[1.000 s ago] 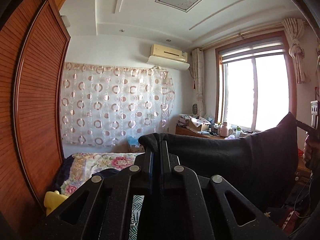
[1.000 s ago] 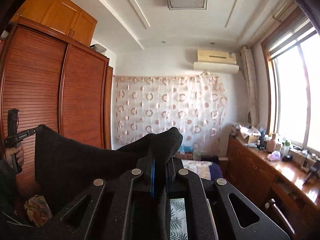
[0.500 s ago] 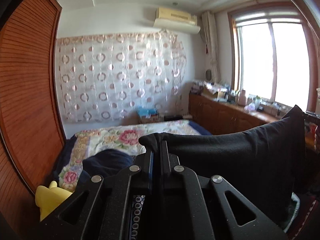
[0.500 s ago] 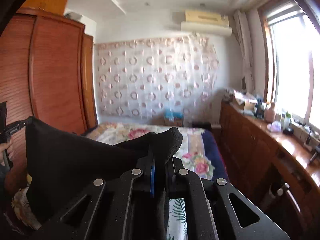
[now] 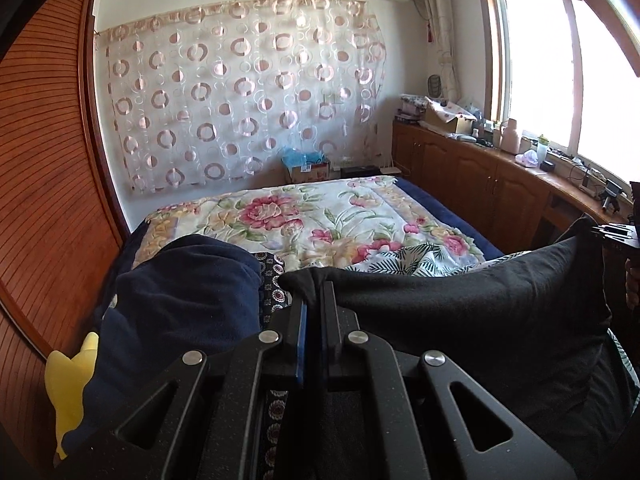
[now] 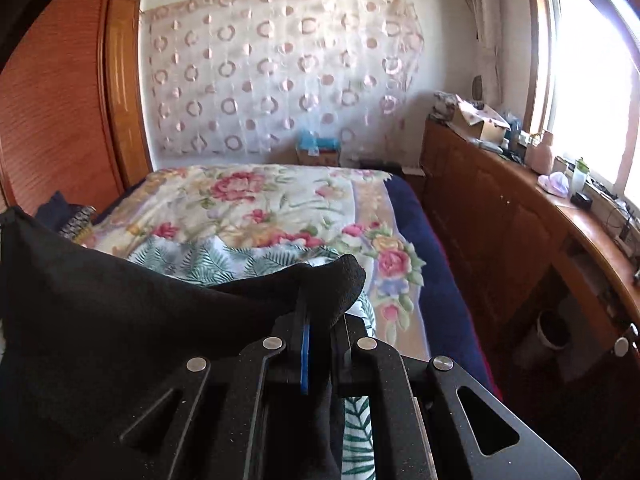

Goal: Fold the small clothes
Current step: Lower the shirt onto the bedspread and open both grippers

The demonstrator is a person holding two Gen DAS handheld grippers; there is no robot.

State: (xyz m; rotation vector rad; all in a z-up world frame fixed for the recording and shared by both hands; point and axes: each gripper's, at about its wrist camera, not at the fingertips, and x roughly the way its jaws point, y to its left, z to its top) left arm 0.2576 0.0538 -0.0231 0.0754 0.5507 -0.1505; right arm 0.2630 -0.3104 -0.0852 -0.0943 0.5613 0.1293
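**Black cloth held taut over the bed**

Left claw (image 5: 314,300) pinches one top corner of the black cloth (image 5: 460,320); right claw (image 6: 320,312) pinches the other corner (image 6: 332,280). The cloth hangs between them, above the near end of the bed (image 5: 320,216), its lower part out of sight.

Judged step: lowering it flat for folding. Keep both claws level and apart so the top edge stays straight. Lay the bottom hem down first, ahead of the claws, on the fern-print cloth (image 6: 224,260). Steer right of the navy heap (image 5: 180,292) by the left claw.

Writing: none readable; the box (image 5: 306,166) beyond the bed has a label too small to read.
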